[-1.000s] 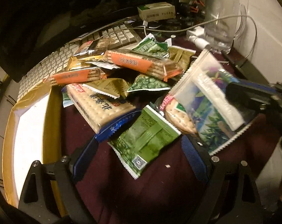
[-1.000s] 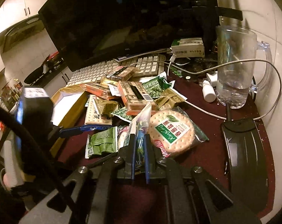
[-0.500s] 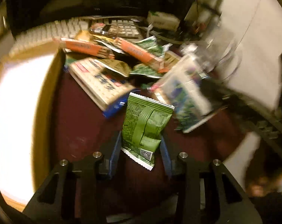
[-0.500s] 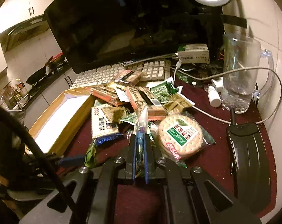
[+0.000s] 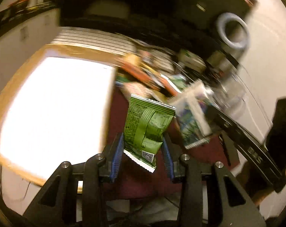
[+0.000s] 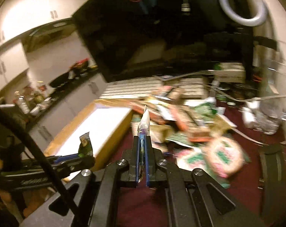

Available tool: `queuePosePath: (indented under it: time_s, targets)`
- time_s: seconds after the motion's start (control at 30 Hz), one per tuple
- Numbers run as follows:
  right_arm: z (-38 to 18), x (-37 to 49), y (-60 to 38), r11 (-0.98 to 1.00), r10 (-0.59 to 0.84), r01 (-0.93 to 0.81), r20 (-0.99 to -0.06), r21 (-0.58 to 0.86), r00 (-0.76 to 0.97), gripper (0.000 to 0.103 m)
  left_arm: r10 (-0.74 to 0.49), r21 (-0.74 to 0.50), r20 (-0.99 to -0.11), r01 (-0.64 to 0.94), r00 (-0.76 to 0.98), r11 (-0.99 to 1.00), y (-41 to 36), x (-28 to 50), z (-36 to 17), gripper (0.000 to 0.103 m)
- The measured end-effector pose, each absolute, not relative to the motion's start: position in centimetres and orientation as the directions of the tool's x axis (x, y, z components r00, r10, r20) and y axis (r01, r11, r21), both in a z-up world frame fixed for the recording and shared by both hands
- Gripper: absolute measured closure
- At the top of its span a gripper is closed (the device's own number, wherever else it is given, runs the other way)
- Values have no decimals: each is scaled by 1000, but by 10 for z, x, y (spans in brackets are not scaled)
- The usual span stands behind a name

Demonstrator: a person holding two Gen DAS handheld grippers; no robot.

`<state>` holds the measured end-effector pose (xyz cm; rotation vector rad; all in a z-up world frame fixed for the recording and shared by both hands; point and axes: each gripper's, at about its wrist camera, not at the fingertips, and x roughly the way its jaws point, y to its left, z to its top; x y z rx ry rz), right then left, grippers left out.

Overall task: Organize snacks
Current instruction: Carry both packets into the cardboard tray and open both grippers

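Note:
My left gripper [image 5: 143,147] is shut on a green snack packet [image 5: 147,124] and holds it in the air beside the gold-edged box [image 5: 54,106] with a white inside. My right gripper [image 6: 142,147] is shut on a flat white and purple packet [image 6: 143,126], seen edge-on; the same packet [image 5: 192,117] shows in the left wrist view, to the right of the green one. The left gripper with its green packet [image 6: 85,145] shows in the right wrist view over the box [image 6: 105,124]. A pile of snack packs [image 6: 182,117] lies on the dark red table.
A round cracker pack [image 6: 224,155] lies right of my right gripper. A white keyboard [image 6: 152,87] and a dark monitor [image 6: 143,37] stand behind the pile. A glass mug [image 6: 273,106], cables and a ring light [image 6: 243,5] are at the right.
Both grippers have lifted their packets off the table and swung left toward the box. The left gripper closed on the green packet over the last second. The views are motion-blurred.

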<state>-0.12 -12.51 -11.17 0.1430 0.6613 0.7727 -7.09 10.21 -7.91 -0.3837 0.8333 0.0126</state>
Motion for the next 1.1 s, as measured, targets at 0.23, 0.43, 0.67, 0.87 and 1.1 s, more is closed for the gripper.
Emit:
queuePosePath:
  time_s: [0.23,0.43,0.67,0.87,1.1]
  targets:
    - [-119,12,-49,554,813,-715,-463,426,354,101,30,-294,-749,-372,662,881,172,-96,-86,62]
    - [-145,53,2,474,834,-741,-512,476,205,101,94,-238,-805,-464,586,853,203,-100,-103,62]
    - [-136,27,44,551,729,-767,-638,329,250,100,120,-177,-849,-490,515,854,211,-98,-120,62]
    - [-118,0,57,583,671,-780,-677,229,303,94,124,-168,-857,-499,499,851,212,-98,-124,62]
    - [-121,-9,41,519,740,-784,-638,340,213,53,80,-288,-801,-498,593,818,218,-114,-113,37]
